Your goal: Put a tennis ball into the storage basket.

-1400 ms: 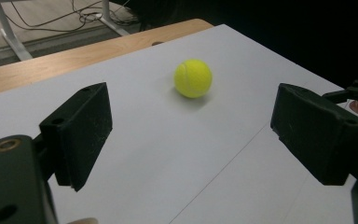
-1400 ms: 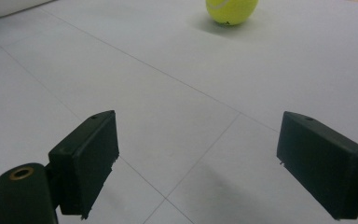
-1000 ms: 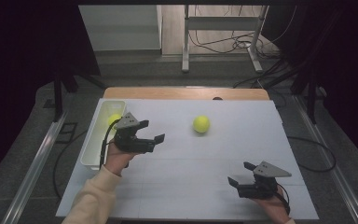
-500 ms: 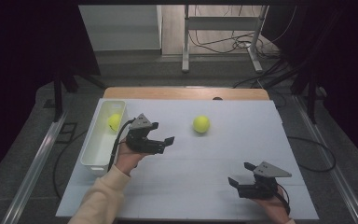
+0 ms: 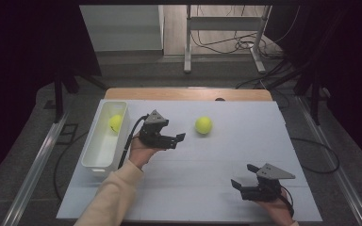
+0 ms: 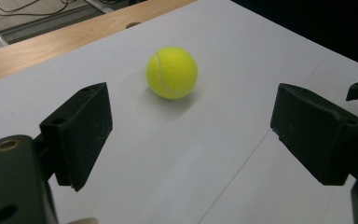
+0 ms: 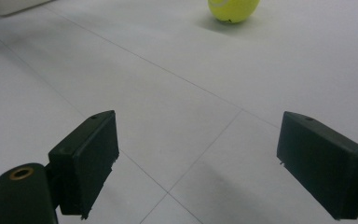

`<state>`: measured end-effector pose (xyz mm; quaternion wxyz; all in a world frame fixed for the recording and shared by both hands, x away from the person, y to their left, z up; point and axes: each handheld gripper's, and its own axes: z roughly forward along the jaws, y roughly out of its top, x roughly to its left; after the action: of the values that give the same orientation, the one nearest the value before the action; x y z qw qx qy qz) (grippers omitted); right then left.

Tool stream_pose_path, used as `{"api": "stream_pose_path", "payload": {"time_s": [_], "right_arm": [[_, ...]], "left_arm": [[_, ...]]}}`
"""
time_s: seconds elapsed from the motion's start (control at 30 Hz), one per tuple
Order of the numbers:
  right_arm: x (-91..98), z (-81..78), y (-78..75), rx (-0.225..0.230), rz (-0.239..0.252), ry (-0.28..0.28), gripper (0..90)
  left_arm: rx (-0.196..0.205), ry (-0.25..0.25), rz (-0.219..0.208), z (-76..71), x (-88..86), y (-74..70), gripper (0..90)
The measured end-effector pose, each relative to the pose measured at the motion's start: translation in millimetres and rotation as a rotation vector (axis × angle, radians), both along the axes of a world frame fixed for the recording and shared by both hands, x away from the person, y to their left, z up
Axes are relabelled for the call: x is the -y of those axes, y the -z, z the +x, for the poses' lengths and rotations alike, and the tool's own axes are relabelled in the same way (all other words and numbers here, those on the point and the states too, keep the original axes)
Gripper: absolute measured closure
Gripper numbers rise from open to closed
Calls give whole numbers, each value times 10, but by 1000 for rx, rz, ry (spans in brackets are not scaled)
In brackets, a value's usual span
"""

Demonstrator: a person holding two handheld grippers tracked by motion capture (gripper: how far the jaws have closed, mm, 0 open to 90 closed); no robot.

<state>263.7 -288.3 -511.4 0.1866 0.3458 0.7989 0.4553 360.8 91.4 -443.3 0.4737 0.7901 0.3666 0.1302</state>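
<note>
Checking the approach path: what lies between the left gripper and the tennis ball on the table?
Nothing: in the left gripper view, only bare white table separates the open left gripper from the tennis ball.

We count two tennis balls: one ball on the table (image 5: 203,125), one ball in the bin (image 5: 115,123). One white bin (image 5: 99,157) at the table's left edge. One table (image 5: 207,188), white top with a wooden strip along the far edge. Two grippers: left gripper (image 5: 179,139) and right gripper (image 5: 243,175), each with two black jaws. Two hands, one per gripper. One metal stand (image 5: 226,35) on the floor behind the table.
</note>
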Motion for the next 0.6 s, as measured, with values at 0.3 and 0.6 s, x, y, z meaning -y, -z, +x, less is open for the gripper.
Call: {"api": "stream_pose_path", "payload": {"time_s": [0.3,0.6], "right_arm": [[0,7,7,-2,-2,-1,133],[3,6,10,-4,1,-2,133]], "left_arm": [[-8,6,23,106,118,28,137],[-21,4,34,180,199,81,137]]}}
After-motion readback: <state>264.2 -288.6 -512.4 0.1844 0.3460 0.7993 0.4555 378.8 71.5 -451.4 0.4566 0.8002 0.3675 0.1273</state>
